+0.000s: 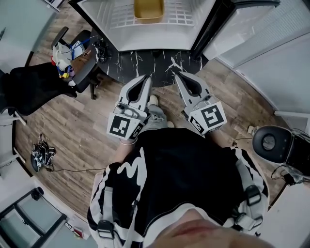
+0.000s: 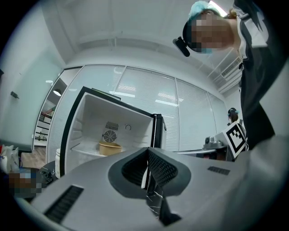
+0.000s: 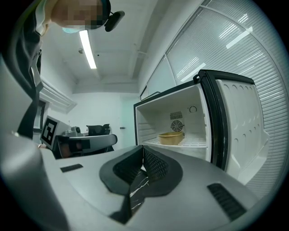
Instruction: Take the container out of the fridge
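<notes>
Container sits on the white shelf inside the open fridge, at the top of the head view. It is a small tan tub. The person stands on the floor in front of the fridge. The left hand-held gripper and the right hand-held gripper are side by side and point at the fridge. Both are well apart from the tub.

In the left gripper view, the left hand-held gripper has its two jaws pressed together with nothing between them. The fridge is ahead and a bit to the left. The container rests on the shelf, under a little round fan.

In the right gripper view, the right hand-held gripper also has its jaws closed tight on nothing. The fridge is ahead and to the right, with its door swung wide open. The container is on the shelf in there.

I think this is the very first step: getting close to the fridge. The tub is not touched yet. Next, one hand-held gripper needs to open its jaws, reach in over the shelf and close on the tub's rim. Then it can lift the tub a little and bring it out without bumping the door.
</notes>
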`<state>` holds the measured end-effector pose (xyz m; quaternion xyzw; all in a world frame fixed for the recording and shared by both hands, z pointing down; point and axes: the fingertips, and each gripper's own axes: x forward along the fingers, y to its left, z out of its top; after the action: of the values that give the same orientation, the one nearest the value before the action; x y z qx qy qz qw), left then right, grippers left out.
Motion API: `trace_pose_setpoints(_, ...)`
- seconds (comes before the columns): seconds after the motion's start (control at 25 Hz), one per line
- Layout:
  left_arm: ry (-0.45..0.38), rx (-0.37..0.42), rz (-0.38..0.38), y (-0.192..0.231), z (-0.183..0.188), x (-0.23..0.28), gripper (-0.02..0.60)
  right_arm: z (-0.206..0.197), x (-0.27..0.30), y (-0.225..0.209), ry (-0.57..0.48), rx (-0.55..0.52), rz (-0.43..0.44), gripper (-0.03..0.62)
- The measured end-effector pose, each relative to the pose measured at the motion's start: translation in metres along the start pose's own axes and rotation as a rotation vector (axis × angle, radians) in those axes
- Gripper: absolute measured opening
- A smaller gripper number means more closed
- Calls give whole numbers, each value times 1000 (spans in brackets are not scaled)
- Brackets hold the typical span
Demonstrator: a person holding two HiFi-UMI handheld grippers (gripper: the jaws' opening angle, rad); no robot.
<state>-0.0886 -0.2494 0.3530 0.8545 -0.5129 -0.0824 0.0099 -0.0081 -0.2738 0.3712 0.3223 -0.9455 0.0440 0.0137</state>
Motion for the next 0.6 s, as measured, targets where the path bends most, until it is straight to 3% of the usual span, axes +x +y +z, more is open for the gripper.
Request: trace_pose_setpoints(0.6,10,-15,-43,44,-2,45,9,6,46,-29,8,-1,-36,11)
